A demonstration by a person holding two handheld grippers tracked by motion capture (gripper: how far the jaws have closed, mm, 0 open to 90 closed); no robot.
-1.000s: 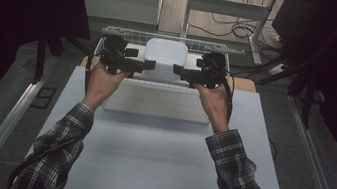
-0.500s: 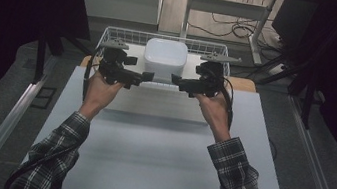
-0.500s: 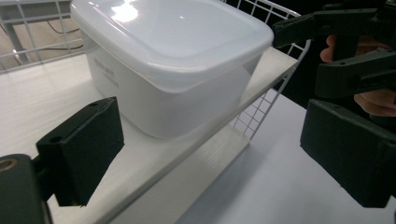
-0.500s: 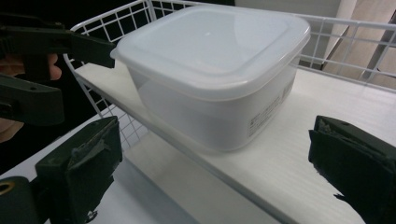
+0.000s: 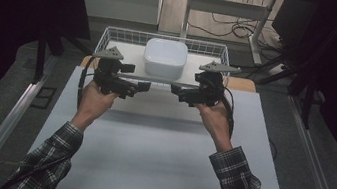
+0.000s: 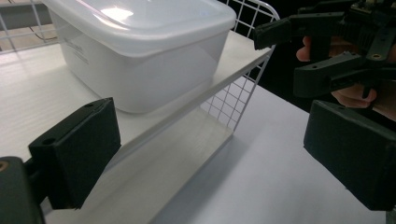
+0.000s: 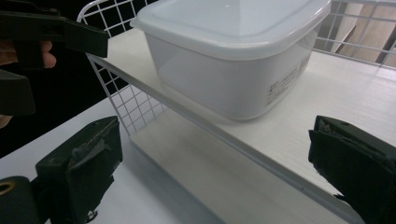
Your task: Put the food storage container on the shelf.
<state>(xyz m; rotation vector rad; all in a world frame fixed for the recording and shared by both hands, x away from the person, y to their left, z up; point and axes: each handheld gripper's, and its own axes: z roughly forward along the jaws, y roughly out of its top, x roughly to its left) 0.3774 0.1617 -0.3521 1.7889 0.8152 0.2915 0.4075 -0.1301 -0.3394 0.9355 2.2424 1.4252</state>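
Between our two grippers, and a little beyond them, sits the white lidded container [image 5: 164, 57] on a white board [image 5: 131, 56] inside the wire basket [image 5: 115, 32] at the far edge of the tabletop [image 5: 156, 163]. We hold the left gripper [image 5: 143, 86] and the right gripper [image 5: 176, 88] low in front of the basket, tips turned inward so they point at each other across a short gap. Both sit about equally far from the container, one to each side of its middle, so neither hand is plainly nearer.

Our left gripper's jaws have just been opening and now stand wide, with nothing between them; in the left gripper view the container [image 6: 140, 51] lies up and to the left of them, past the front edge of the board [image 6: 196, 93]. In the right gripper view the jaws are also spread wide and empty, and the container [image 7: 233, 56] stands ahead and above, resting on the board [image 7: 289, 135].

What matters for the coming move, as we judge it, is that the container lies farther away and higher than both grippers, raised on the board, so each would have to rise and go forward to reach a side wall. Its shape is nearly square with rounded corners, so we see no clear long axis to favour.
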